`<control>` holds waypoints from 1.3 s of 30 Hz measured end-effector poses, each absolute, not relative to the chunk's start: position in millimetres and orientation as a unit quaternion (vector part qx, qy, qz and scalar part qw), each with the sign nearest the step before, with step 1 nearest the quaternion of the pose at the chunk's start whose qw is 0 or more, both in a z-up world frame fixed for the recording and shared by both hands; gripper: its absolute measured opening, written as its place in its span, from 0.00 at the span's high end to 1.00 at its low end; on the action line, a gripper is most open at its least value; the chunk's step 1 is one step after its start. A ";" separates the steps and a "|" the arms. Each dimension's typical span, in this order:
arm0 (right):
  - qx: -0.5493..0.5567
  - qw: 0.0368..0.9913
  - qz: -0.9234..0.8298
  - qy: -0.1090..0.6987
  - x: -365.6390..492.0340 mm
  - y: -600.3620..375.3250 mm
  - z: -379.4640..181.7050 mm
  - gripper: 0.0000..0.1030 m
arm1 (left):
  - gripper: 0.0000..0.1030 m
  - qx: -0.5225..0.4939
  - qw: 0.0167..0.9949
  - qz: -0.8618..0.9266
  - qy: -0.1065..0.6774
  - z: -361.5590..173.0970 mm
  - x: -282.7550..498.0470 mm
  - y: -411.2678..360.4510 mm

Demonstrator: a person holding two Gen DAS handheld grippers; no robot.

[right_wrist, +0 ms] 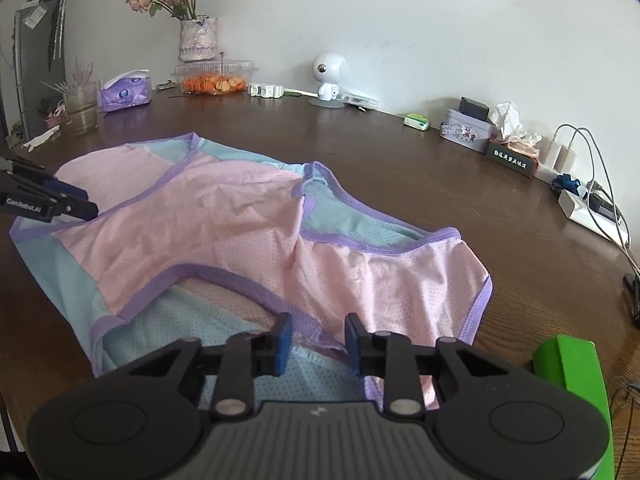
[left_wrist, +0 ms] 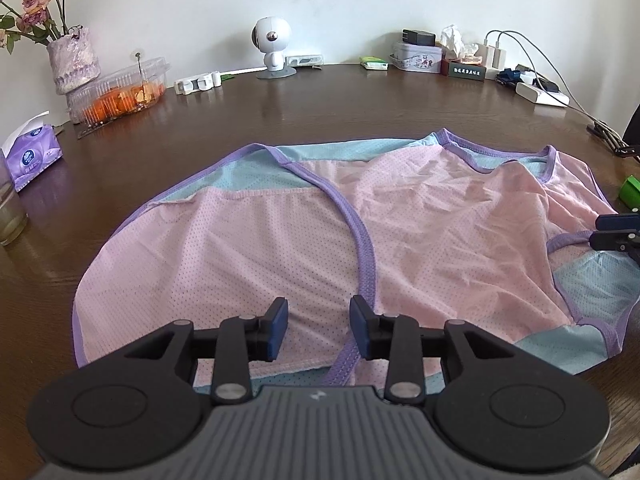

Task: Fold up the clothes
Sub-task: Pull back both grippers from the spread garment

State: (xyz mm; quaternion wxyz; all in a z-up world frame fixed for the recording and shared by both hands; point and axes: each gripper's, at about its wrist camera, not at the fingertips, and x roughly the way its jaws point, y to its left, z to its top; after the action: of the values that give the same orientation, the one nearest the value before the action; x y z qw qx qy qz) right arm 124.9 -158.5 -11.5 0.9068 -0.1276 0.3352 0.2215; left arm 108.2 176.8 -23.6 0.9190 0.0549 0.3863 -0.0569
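A pink mesh garment (left_wrist: 400,220) with light-blue panels and purple trim lies spread on the brown wooden table (left_wrist: 320,108), one side folded over its middle. My left gripper (left_wrist: 319,328) hovers over the garment's near edge with its blue pads apart. A purple trim strip runs just beside the right pad and nothing is pinched. In the right wrist view the garment (right_wrist: 224,216) lies rumpled. There, my right gripper (right_wrist: 319,344) stands over a purple-trimmed edge with a gap between its pads and fabric lying beneath. The left gripper (right_wrist: 90,204) shows at the garment's far left edge.
Along the wall stand a vase of dried roses (left_wrist: 72,60), a plastic box of oranges (left_wrist: 120,96), a white figure-shaped camera (left_wrist: 272,48), a tin (left_wrist: 416,56), and chargers with a power strip (left_wrist: 540,94). A tissue pack (left_wrist: 34,156) and glass (left_wrist: 10,216) sit left. A green object (right_wrist: 568,368) lies right.
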 end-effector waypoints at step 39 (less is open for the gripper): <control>-0.076 0.843 0.370 0.382 66.1 -116.0 3.5 0.76 | 0.61 0.045 0.903 -0.198 0.378 -19.9 45.7 237.9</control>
State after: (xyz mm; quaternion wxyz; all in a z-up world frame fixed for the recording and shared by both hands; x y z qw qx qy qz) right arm 66.1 -116.0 3.5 0.8432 -0.0756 0.3824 0.3701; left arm 45.7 237.9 -19.9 0.9032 0.0446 0.3783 -0.1979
